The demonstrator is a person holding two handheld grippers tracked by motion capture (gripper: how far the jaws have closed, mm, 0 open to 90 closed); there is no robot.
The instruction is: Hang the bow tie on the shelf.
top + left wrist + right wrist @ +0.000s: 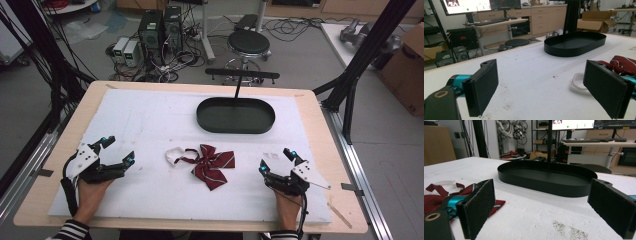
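Bow tie (210, 164), dark red with pale stripes and a white strap, lies mid-bench on the white mat (150, 120), near the black oval tray (235, 115). Left gripper (117, 150) and right gripper (274, 159) rest either side, jaws spread wide, holding nothing.

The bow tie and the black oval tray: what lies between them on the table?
Nothing: in the high view, only bare white mat separates the bow tie from the black oval tray.

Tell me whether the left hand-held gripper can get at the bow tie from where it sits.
Probably yes. The left hand-held gripper rests open beside the bow tie, with only bare white mat between them. The tie's white strap lies on its near side.
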